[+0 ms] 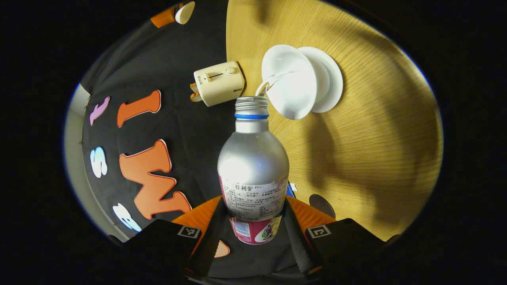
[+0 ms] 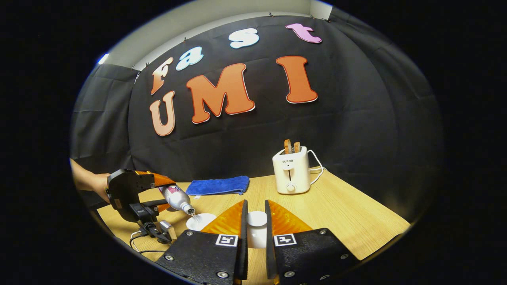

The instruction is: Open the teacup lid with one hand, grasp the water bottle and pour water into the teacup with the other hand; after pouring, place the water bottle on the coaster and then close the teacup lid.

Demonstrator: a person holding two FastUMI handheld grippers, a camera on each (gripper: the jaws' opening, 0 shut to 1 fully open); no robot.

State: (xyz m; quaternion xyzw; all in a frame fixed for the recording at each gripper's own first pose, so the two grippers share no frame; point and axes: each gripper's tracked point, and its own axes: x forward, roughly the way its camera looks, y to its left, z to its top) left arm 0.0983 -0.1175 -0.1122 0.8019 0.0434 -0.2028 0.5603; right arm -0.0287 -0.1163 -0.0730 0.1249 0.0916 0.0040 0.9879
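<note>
In the left gripper view, my left gripper (image 1: 255, 206) is shut on a silver water bottle (image 1: 253, 158) with a red and white label, its cap off. The bottle is tipped, its mouth over a white teacup (image 1: 291, 87) on a white saucer (image 1: 332, 79), and a thin stream of water (image 1: 263, 88) runs into the cup. The right gripper view shows the same from the side: the left gripper (image 2: 168, 194), held by a hand, tilts the bottle (image 2: 177, 199) over the teacup (image 2: 200, 221). My right gripper (image 2: 256, 209) is shut on the white teacup lid (image 2: 256, 225), held to the right of the cup.
A white toaster (image 2: 291, 170) with bread in its slots stands at the back of the wooden table (image 2: 348, 213), its cord trailing right. A blue cloth (image 2: 218, 185) lies folded at the back left. A dark round disc (image 1: 321, 205) lies on the table near my left gripper's fingers.
</note>
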